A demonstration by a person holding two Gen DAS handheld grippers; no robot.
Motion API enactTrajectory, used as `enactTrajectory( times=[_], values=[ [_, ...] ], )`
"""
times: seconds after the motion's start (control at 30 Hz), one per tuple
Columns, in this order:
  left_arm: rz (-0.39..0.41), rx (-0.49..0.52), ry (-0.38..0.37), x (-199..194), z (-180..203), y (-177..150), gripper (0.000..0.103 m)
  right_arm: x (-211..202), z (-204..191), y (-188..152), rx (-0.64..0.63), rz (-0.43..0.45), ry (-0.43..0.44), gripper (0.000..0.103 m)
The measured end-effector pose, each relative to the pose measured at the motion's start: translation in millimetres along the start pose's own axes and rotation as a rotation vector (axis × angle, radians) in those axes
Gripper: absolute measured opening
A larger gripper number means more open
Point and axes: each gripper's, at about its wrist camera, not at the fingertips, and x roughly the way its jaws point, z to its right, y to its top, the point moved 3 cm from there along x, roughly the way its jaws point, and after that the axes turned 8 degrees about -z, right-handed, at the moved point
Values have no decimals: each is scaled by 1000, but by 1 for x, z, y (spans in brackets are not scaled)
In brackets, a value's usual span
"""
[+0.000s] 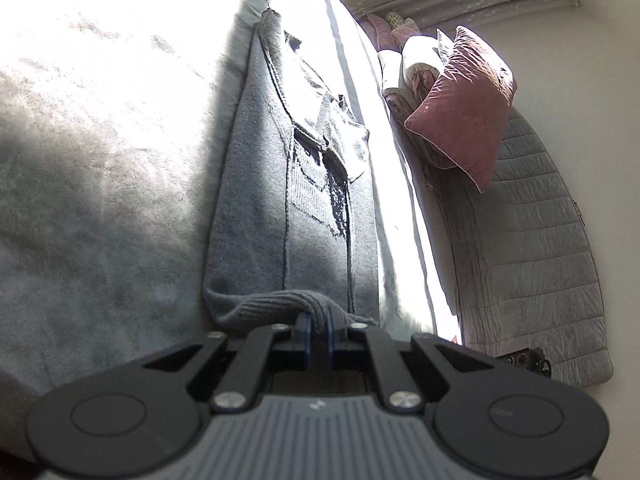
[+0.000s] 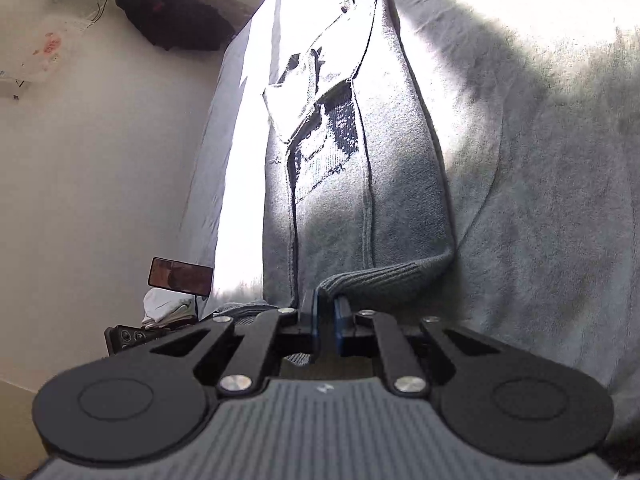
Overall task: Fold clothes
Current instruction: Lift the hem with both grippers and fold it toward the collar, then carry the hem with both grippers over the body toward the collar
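Observation:
A grey-blue knit sweater (image 1: pixel 312 216) lies in a long narrow fold on a pale grey blanket (image 1: pixel 100 160), its collar and dark patterned chest panel toward the far end. My left gripper (image 1: pixel 319 318) is shut on the ribbed hem at the near end, the knit bunched between its blue pads. In the right wrist view the same sweater (image 2: pixel 360 184) stretches away from me, and my right gripper (image 2: pixel 327 308) is shut on the ribbed hem too. The hem lifts slightly off the blanket (image 2: pixel 540 200) at both grips.
A pink pillow (image 1: pixel 464 108) and bundled bedding sit against the wall at the right, with a quilted grey mat (image 1: pixel 532 264) below. In the right wrist view a phone (image 2: pixel 181 276) on a stand, white folded cloth (image 2: pixel 166 308) and a dark garment (image 2: pixel 176 16) stand at the left by the wall.

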Motion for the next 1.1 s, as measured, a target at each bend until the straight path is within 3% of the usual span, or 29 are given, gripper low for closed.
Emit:
enactTrajectory(
  times=[0.4, 0.5, 0.63, 0.67, 0.73, 1.1],
  values=[
    [9, -33, 137, 43, -14, 43, 7, 22, 33, 48, 78, 76, -99, 12],
    [12, -25, 153, 43, -14, 47, 13, 24, 41, 49, 99, 88, -113, 17],
    [63, 37, 161, 31, -6, 49, 34, 18, 39, 49, 69, 100, -97, 20],
    [74, 55, 166, 28, -5, 50, 35, 17, 38, 49, 58, 103, -100, 23],
    [82, 89, 179, 25, -2, 51, 35, 15, 36, 49, 38, 115, -116, 44],
    [20, 309, 310, 55, 11, 39, 35, 41, 13, 41, -207, 106, -265, 44]
  ],
)
